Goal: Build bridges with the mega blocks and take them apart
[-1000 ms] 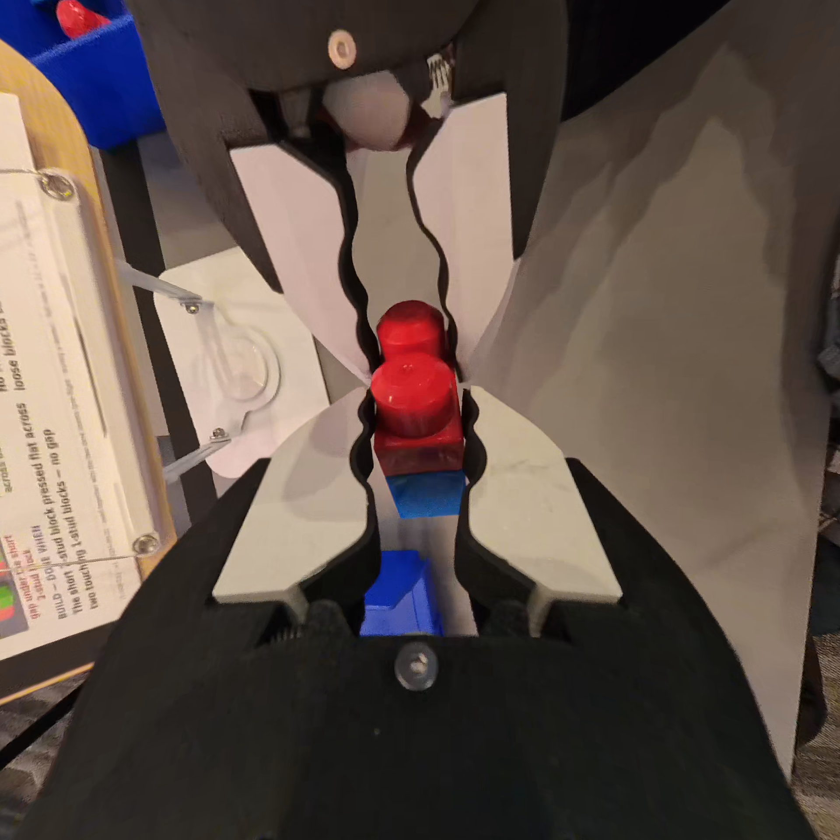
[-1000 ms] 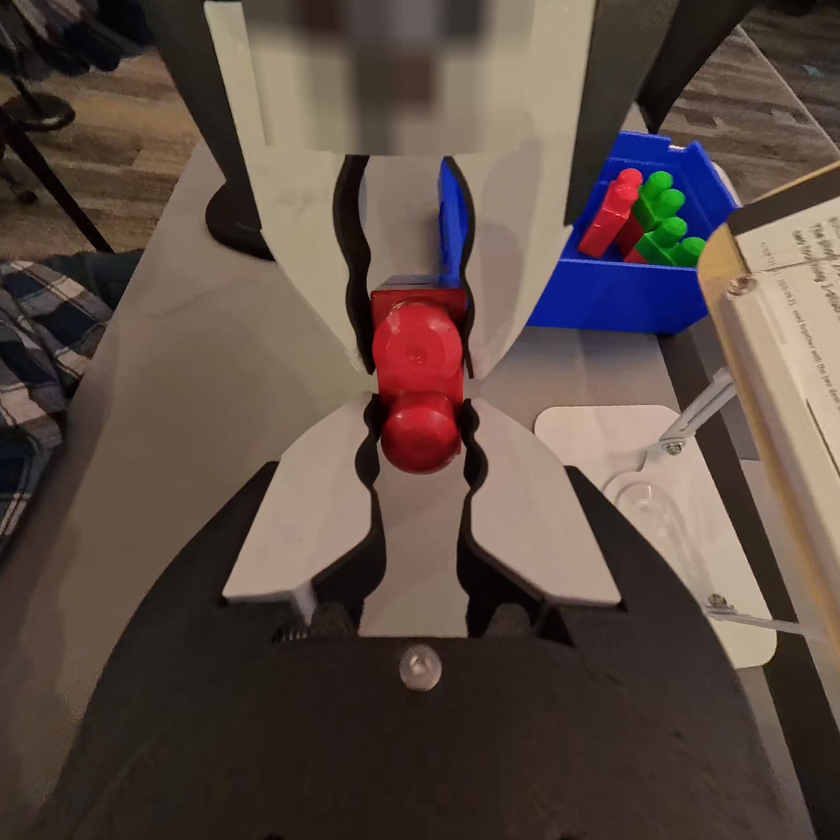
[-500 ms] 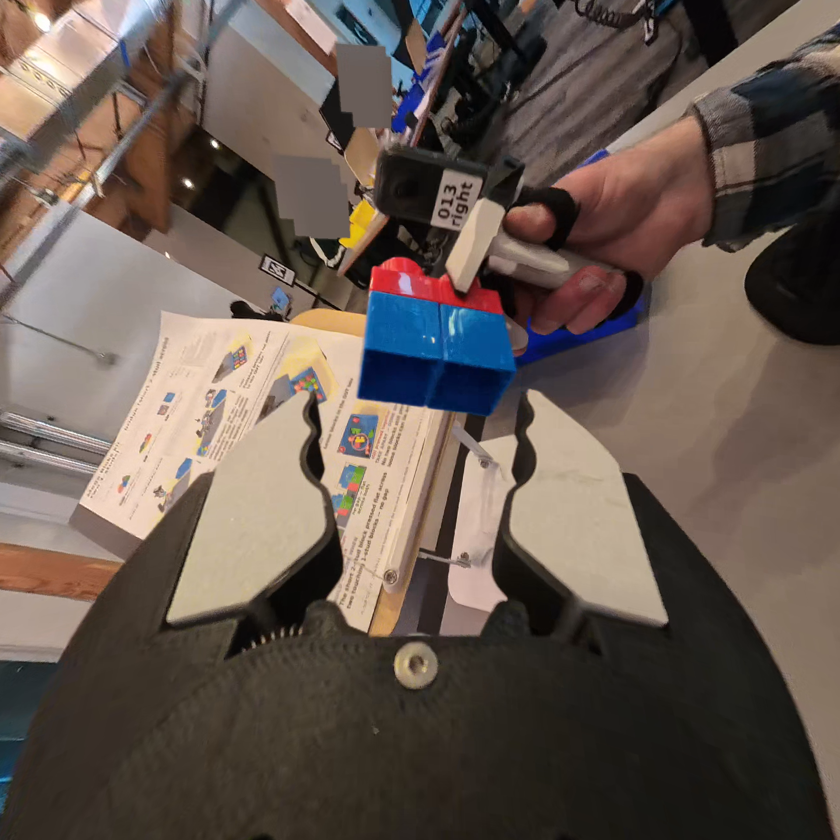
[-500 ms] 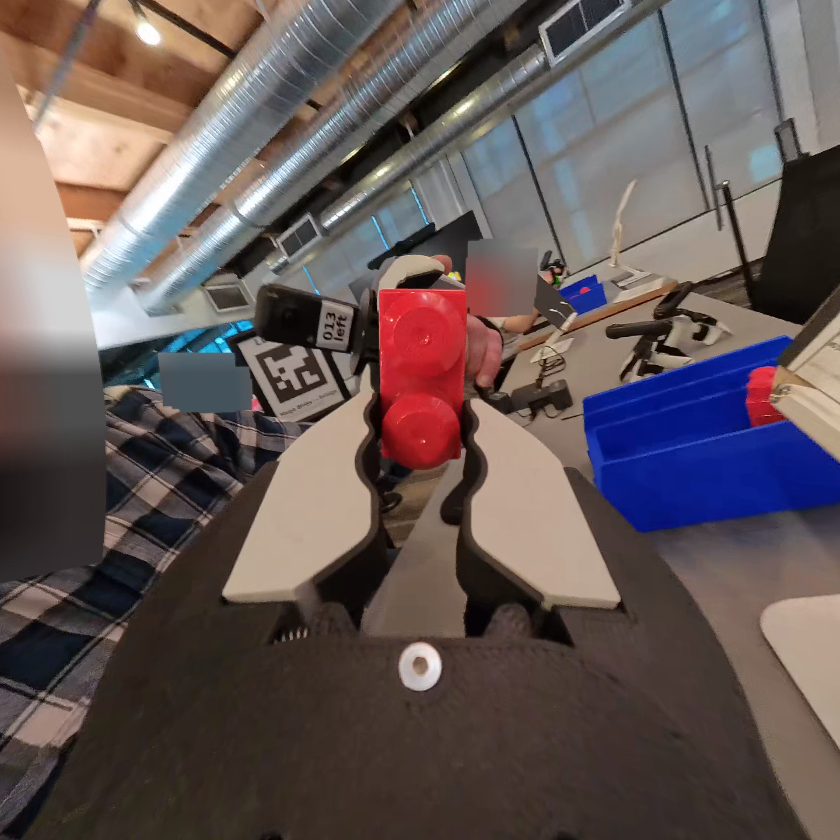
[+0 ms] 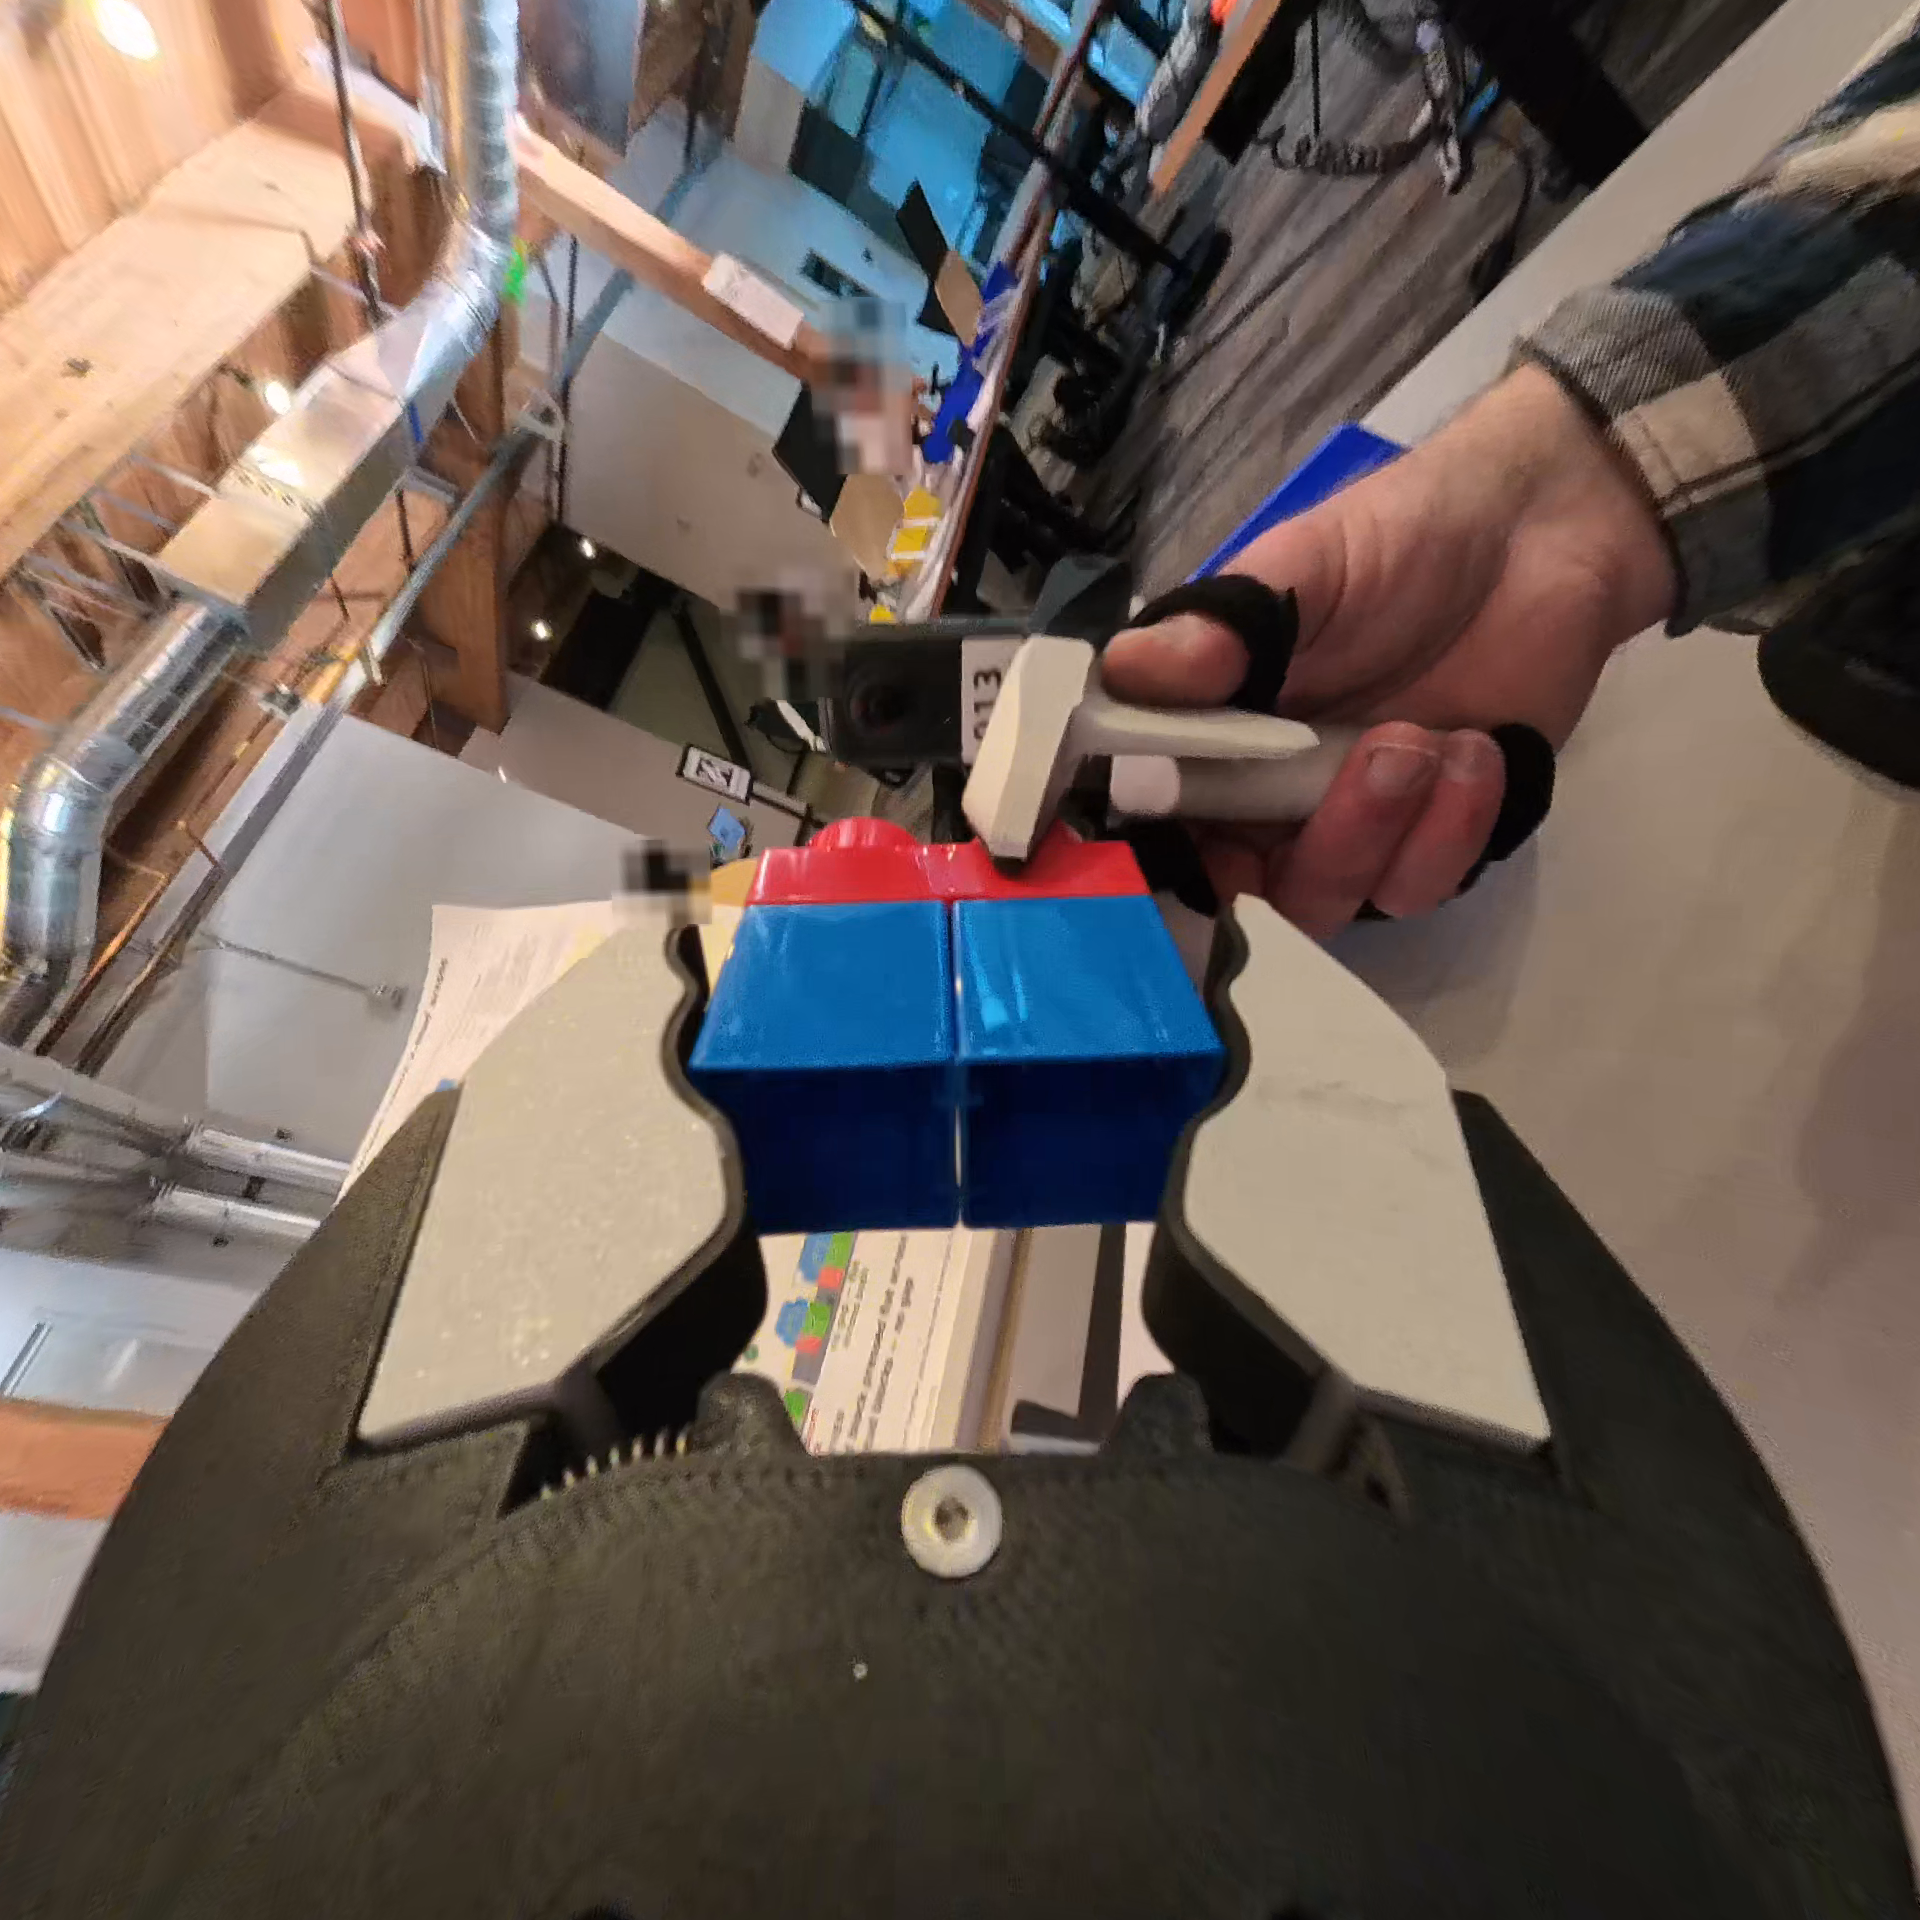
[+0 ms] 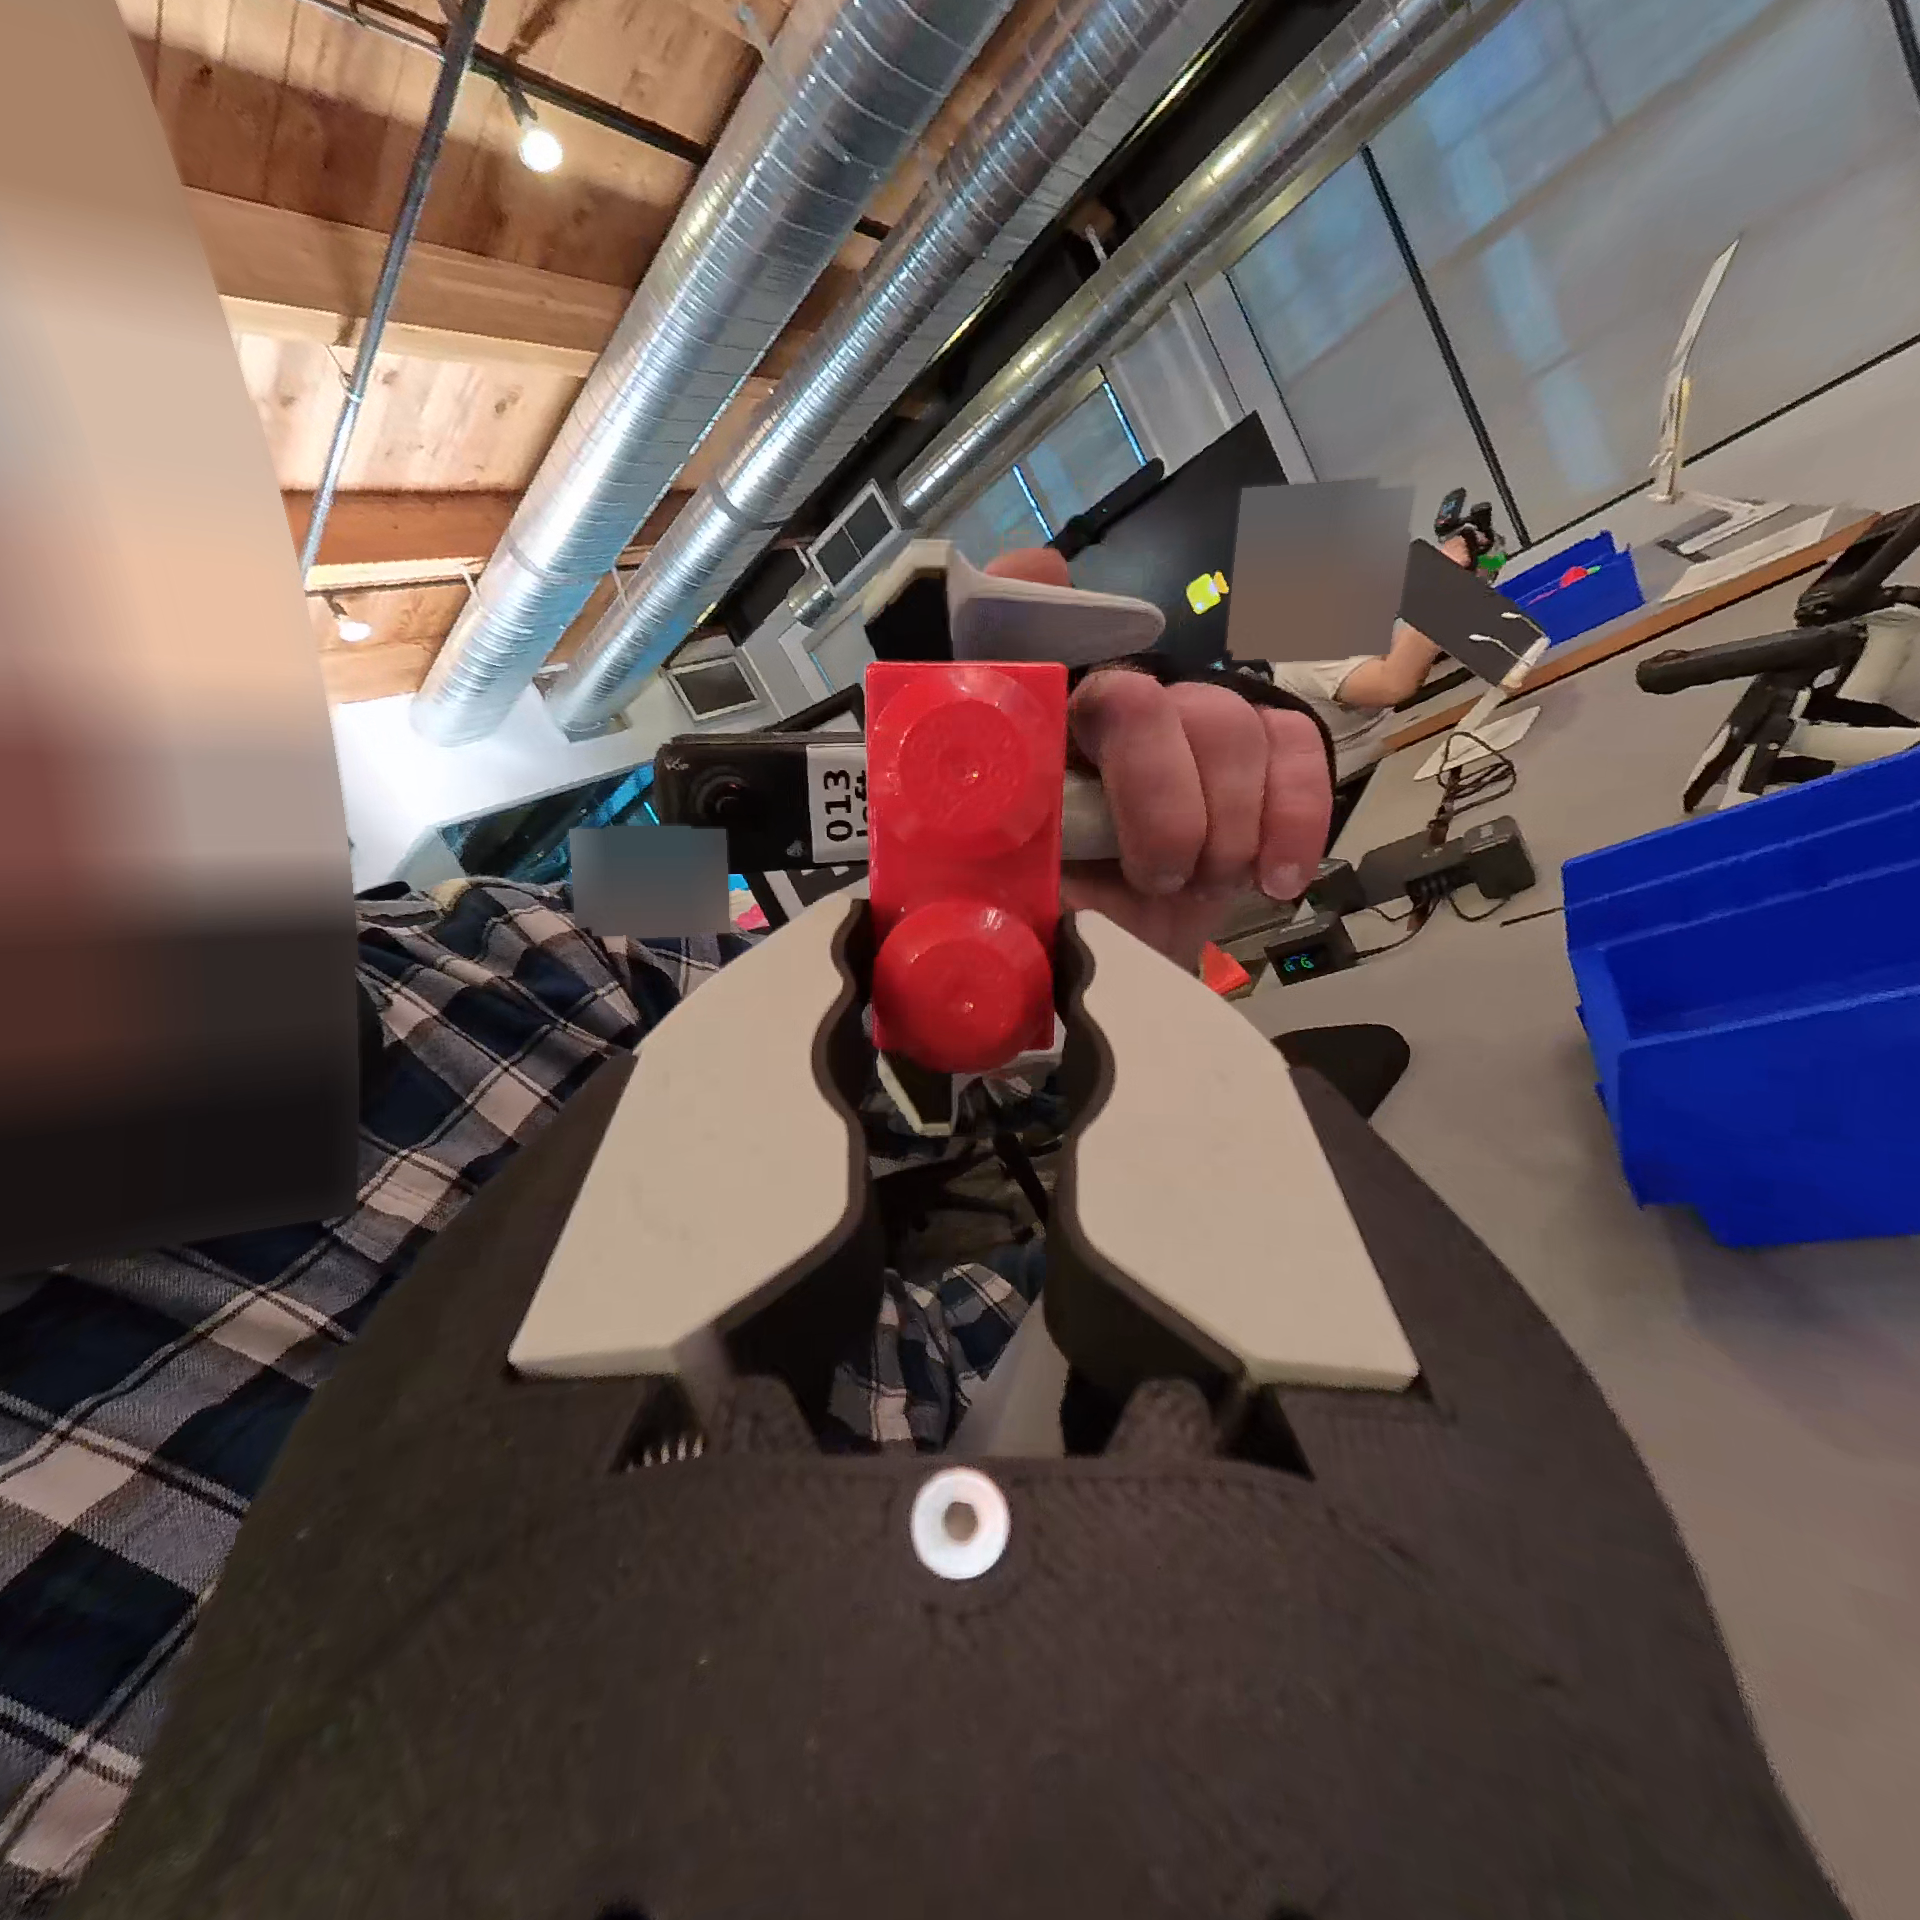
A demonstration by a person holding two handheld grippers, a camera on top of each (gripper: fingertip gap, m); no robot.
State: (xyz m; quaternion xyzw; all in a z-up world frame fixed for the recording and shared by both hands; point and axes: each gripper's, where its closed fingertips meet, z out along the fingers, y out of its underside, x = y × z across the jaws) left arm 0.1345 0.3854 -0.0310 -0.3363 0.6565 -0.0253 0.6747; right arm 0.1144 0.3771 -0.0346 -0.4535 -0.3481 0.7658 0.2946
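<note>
A: Where is the little bridge?

B: In the air, between the two tools. The red block [image 6: 964,862], a flat two-stud piece, is pinched at its near end by the right gripper [image 6: 966,977]; both pale pads sit tight against its sides. In the right wrist view it stands at the centre, studs facing the lens.

A: And the blue ones?

B: Two blue blocks [image 5: 951,1060] hang side by side under the red block, seen best in the left wrist view, at the centre of the frame. The red strip lies along their 12 o'clock edge.

A: Does the left gripper [image 5: 956,997] have them?

B: No. Its jaws are spread wide, one finger at 9 o'clock of the blue pair and one at 3 o'clock. The pair sits between them, but I see a dark gap on each side, so they aren't pressing.

A: Anything else nearby?

B: A hand [image 5: 1455,665] in a plaid sleeve at 2 o'clock in the left wrist view, gripping the right tool's handle. A blue bin [image 6: 1756,997] on the grey table [image 6: 1558,1403] at 3 o'clock in the right wrist view.
</note>
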